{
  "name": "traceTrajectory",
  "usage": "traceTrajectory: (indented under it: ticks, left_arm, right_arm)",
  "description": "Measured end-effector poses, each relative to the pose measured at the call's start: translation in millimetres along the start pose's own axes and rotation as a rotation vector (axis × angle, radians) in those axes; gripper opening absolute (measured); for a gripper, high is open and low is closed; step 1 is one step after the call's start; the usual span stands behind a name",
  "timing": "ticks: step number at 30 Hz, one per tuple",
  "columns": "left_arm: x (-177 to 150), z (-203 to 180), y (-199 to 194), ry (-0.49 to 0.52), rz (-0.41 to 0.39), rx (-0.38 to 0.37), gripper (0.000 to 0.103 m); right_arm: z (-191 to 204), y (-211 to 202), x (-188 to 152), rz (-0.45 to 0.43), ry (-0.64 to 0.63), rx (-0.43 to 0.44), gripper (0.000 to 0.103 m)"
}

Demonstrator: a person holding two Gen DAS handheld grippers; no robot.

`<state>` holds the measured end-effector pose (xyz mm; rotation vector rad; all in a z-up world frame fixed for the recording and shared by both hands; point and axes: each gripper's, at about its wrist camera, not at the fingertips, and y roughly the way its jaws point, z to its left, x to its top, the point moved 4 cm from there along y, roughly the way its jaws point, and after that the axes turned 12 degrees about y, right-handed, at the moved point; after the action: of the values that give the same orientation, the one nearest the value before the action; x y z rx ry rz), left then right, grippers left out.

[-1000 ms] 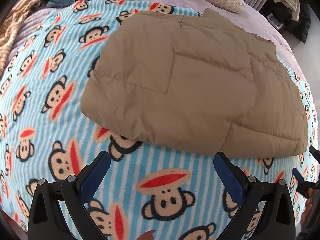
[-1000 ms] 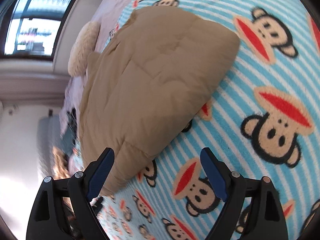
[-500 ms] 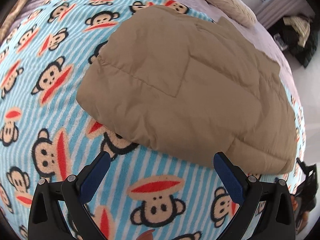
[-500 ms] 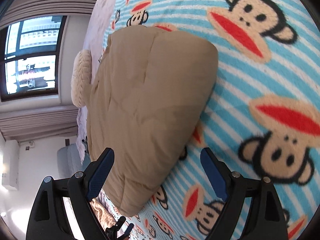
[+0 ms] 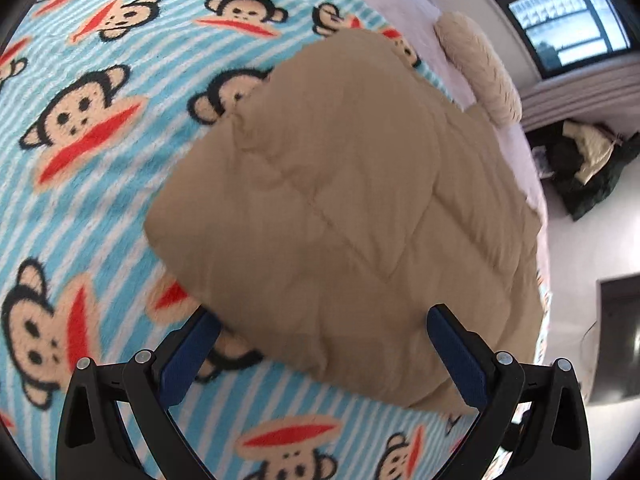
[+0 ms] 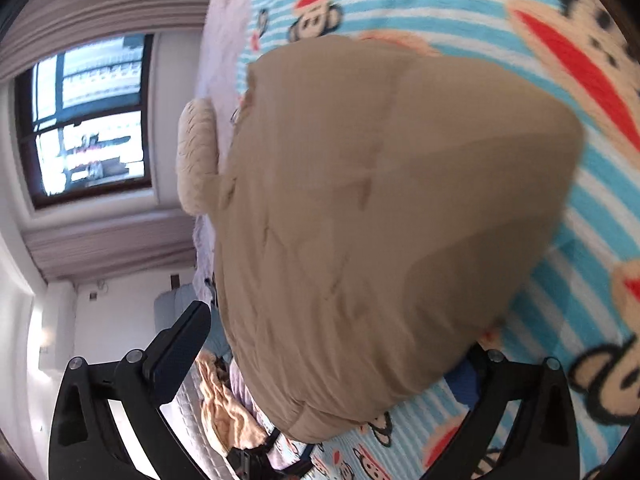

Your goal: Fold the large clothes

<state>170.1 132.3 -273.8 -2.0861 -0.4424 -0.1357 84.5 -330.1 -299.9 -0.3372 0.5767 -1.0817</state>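
Note:
A tan quilted garment (image 5: 340,208), folded into a thick pad, lies on the blue striped monkey-print blanket (image 5: 88,184). My left gripper (image 5: 320,344) is open, its blue-padded fingers (image 5: 192,354) on either side of the garment's near edge, low over the blanket. In the right wrist view the garment (image 6: 372,220) fills the middle. My right gripper (image 6: 332,344) is open around its other edge. The right finger is partly hidden under the fabric.
A cream fuzzy pillow (image 5: 480,68) lies on the lilac sheet beyond the garment. Dark clothes (image 5: 584,168) are piled on the floor by the window (image 5: 560,12). A peach cloth (image 6: 224,412) lies past the bed edge in the right wrist view.
Both grippers have moved in towards the garment from opposite sides and now straddle its edges. The garment looks much larger in both views. Both stay open.

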Motion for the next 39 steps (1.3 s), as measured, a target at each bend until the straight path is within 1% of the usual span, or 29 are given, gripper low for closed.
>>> traceTrajectory:
  ticks: [3,5,9,10,12,13,14,15,16,17,18,20,21,24,28,30,34,37,39]
  left_arm:
    - [13,3,11,-0.005,-0.006,0.002,0.103]
    - [15,-1,23,-0.011,-0.008,-0.002,0.103]
    - [23,-8,33,-0.023,-0.037,-0.003,0.103]
    - [24,-11,34,-0.029,-0.047,-0.009,0.1]
    - [22,-15,33,-0.024,-0.053,-0.01,0.061]
    - [23,-16,32,-0.016,-0.053,-0.022,0.05]
    - [24,-18,29,-0.001,-0.058,-0.04,0.034]
    - [24,-22,24,0.03,-0.066,-0.023,0.027]
    - [24,-29,18,0.084,-0.074,0.008,0.024]
    - [25,-34,14,0.13,-0.079,0.034,0.022]
    - [25,-43,8,0.193,-0.087,0.07,0.019]
    - [22,-56,-3,0.287,-0.103,0.116,0.019]
    - [21,-60,-7,0.309,-0.107,0.123,0.018]
    - [16,-67,-23,0.363,-0.111,0.13,0.018]
    - [-5,-66,-52,0.45,-0.108,0.151,0.018]
    - [-17,-66,-61,0.476,-0.091,0.145,0.018]
    - [-52,-54,-81,0.482,-0.039,0.127,0.018]
    - [-80,-42,-98,0.48,-0.008,0.122,0.018]
    - [-101,-31,-107,0.456,0.013,0.114,0.018]
  right_arm:
    - [1,12,4,0.03,-0.017,-0.036,0.103]
    - [0,19,6,0.039,-0.038,-0.061,0.103]
    - [3,33,9,0.054,-0.065,-0.12,0.103]
    - [4,33,9,0.053,-0.062,-0.129,0.103]
    - [3,33,10,0.045,-0.044,-0.138,0.096]
    - [-1,32,12,0.044,-0.027,-0.15,0.076]
    - [-8,31,11,0.06,-0.001,-0.141,0.058]
    - [-11,31,12,0.073,0.025,-0.113,0.051]
    - [-12,29,11,0.075,0.034,-0.095,0.041]
    - [-11,26,8,0.067,0.021,-0.087,0.035]
    - [-7,24,5,0.062,0.001,-0.084,0.032]
    - [0,19,-2,0.056,-0.03,-0.078,0.027]
    - [3,16,-6,0.055,-0.044,-0.077,0.027]
    - [9,5,-21,0.046,-0.084,-0.084,0.025]
    - [5,-16,-44,0.03,-0.104,-0.101,0.025]
    - [-2,-30,-56,0.017,-0.097,-0.111,0.025]
    - [-20,-56,-79,0.008,-0.076,-0.144,0.025]
    - [-35,-75,-93,0.018,-0.054,-0.176,0.025]
    - [-44,-88,-103,0.026,-0.055,-0.195,0.025]
